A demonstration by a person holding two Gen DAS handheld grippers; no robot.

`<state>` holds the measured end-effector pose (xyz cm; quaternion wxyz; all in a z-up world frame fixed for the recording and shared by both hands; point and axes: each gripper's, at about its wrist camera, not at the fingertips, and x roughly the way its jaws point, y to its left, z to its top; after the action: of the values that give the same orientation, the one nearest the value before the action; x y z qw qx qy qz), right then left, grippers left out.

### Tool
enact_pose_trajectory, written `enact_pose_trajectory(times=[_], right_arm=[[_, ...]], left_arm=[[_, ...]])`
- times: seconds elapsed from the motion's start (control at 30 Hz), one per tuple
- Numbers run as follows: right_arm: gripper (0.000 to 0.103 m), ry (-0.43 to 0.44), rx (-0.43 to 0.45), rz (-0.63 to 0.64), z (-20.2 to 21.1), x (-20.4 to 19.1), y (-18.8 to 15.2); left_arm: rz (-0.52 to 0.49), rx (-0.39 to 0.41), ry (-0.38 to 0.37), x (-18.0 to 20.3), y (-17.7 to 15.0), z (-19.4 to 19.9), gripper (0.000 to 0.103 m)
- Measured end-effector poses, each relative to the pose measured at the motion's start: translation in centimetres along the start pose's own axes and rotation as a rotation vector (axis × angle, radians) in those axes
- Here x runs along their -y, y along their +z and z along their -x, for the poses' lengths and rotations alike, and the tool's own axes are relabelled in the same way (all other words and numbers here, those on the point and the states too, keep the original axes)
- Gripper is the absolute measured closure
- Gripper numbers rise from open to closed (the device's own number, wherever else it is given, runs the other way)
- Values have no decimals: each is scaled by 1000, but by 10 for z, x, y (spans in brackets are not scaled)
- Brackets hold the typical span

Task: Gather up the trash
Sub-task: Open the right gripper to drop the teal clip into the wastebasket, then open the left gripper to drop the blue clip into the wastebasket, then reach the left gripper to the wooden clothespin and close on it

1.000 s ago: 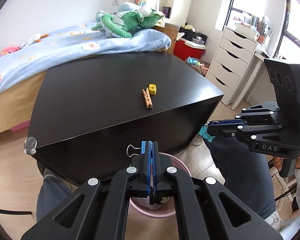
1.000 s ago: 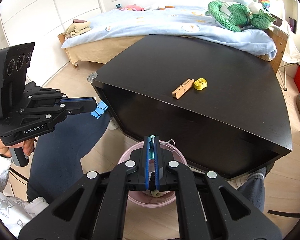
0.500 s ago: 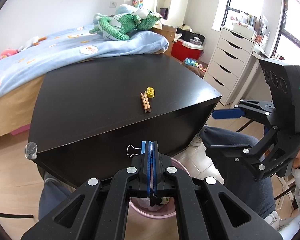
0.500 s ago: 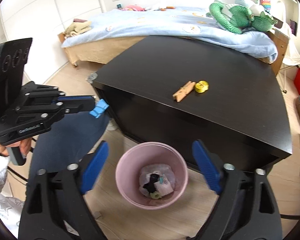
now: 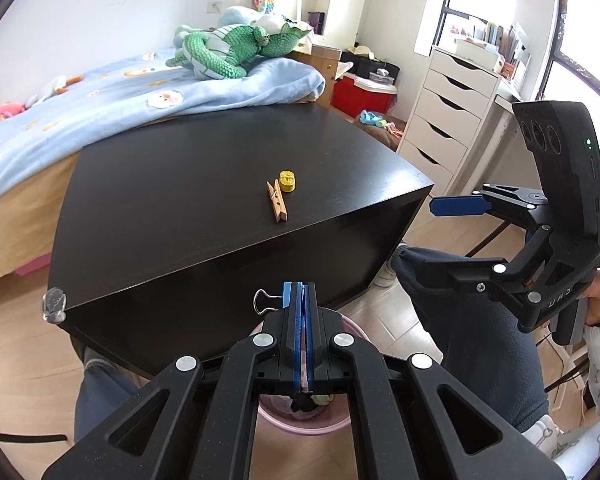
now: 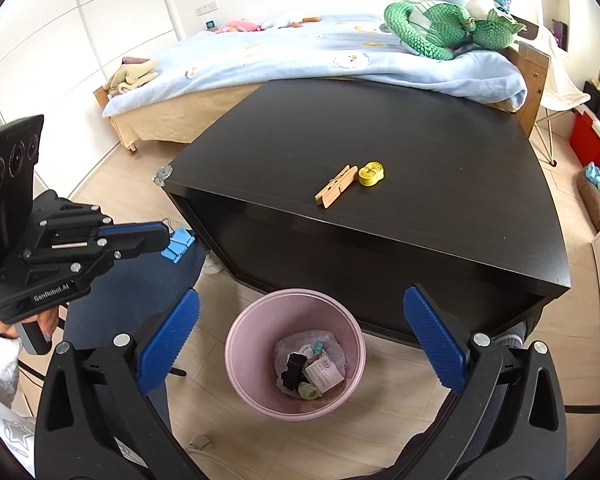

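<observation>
Left wrist view
Left gripper (image 5: pixel 300 300): fingers pressed together on a binder clip (image 5: pixel 269 300); the clip's wire loop sticks out to the left of the fingertips.
Bin (image 5: pixel 352 326): pink rim shows just beyond and beneath the fingertips, so the clip hangs roughly above the bin, at its near side.
Clothespin (image 5: pixel 277 206): ahead of the gripper on the black table (image 5: pixel 172 208), long axis running away from the gripper, slightly leftward at the far end.
Yellow piece (image 5: pixel 287 181): just right of the clothespin's far end; contact cannot be told.
Right gripper (image 5: pixel 456 220): off to the right, fingers spread wide, nothing between them.

Right wrist view
Right gripper (image 6: pixel 300 340): fingers wide apart and empty, directly above the bin (image 6: pixel 236 340), which holds scraps in a liner.
Clothespin (image 6: pixel 336 191): ahead and slightly right, long axis slanting from near-left to far-right.
Yellow piece (image 6: pixel 371 173): at the clothespin's far right end.
Left gripper (image 6: pixel 165 237): to the left, clamped on the blue binder clip (image 6: pixel 178 246), left of the bin's rim from here.
Judgement: the empty right gripper looks the freer one for the clothespin; the left first has to let go of its clip over the bin.
</observation>
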<state>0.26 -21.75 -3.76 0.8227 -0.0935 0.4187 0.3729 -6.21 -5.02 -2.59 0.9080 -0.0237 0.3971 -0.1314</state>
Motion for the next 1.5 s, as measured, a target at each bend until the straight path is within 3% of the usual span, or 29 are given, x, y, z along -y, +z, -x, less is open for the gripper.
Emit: enact_pose_trajectory(times=[0.97, 1.07, 1.13, 1.17, 1.23, 1.5], right_arm=[[3, -41, 31, -39, 14, 15, -5], [3, -41, 31, -41, 15, 15, -5], [3, -42, 30, -43, 15, 17, -6], [3, -42, 30, -44, 15, 17, -6], [3, -43, 29, -45, 15, 18, -6], [3, -45, 26, -51, 13, 20, -7]], left_arm=[[-47, -55, -59, 20, -1, -18, 101], [-42, -73, -67, 19, -1, -23, 86], [-29, -73, -69, 17, -2, -25, 44], [-21, -69, -72, 16, -3, -24, 37], [-10, -56, -64, 14, -4, -23, 12], [25, -43, -11, 7, -3, -20, 8]])
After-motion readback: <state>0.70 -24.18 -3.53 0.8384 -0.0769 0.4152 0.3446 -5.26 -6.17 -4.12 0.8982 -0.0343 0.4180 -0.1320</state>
